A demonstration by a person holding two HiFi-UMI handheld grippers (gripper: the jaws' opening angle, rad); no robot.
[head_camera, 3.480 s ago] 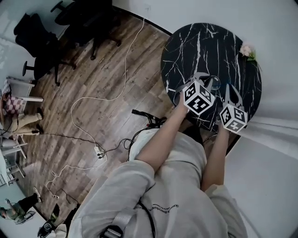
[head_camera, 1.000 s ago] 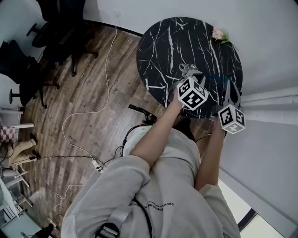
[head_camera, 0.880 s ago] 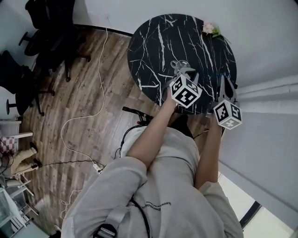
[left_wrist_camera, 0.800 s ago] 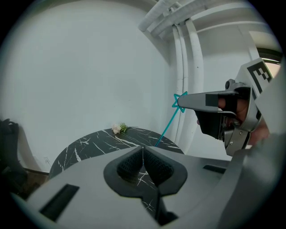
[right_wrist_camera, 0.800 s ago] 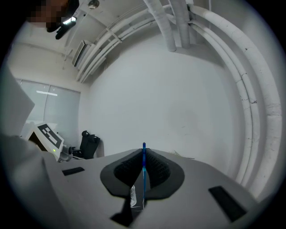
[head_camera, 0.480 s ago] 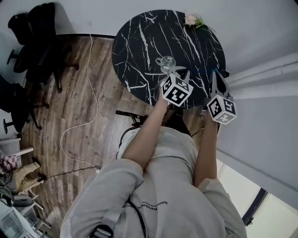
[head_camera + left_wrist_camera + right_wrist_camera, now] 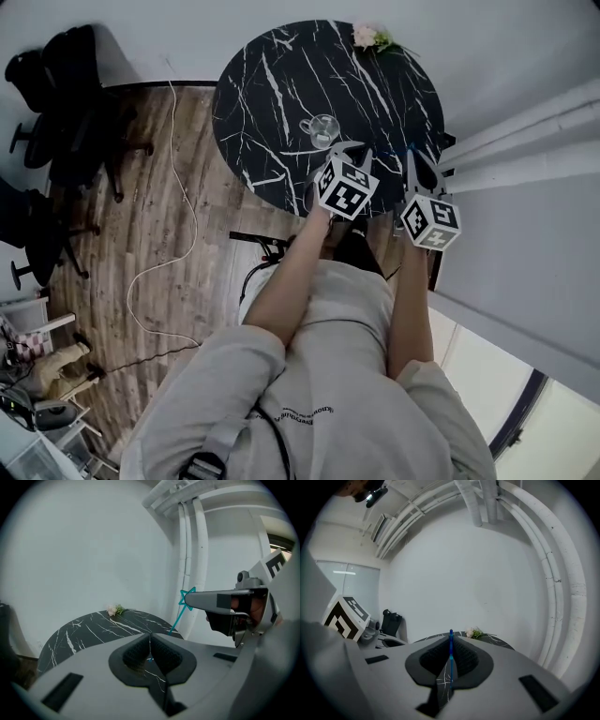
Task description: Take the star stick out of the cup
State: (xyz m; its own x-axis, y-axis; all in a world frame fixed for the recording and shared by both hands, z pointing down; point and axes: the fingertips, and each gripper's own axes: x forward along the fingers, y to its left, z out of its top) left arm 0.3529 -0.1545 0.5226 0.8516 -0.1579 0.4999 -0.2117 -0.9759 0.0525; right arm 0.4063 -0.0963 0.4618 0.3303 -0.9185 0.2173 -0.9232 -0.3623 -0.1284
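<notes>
Right gripper view: star stick (image 7: 451,656) upright between the jaws of the right gripper (image 7: 451,639), nearly together and clamped on it. Out of the cup (image 7: 322,128), which stands apart on the table (image 7: 272,94). Left gripper (image 7: 151,639): jaws pressed together, holding nothing.

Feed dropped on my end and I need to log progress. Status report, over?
Both shut: left gripper empty, right gripper clamped on the star stick. Stick out of the cup, cup standing on the table. Nothing in the way.
</notes>
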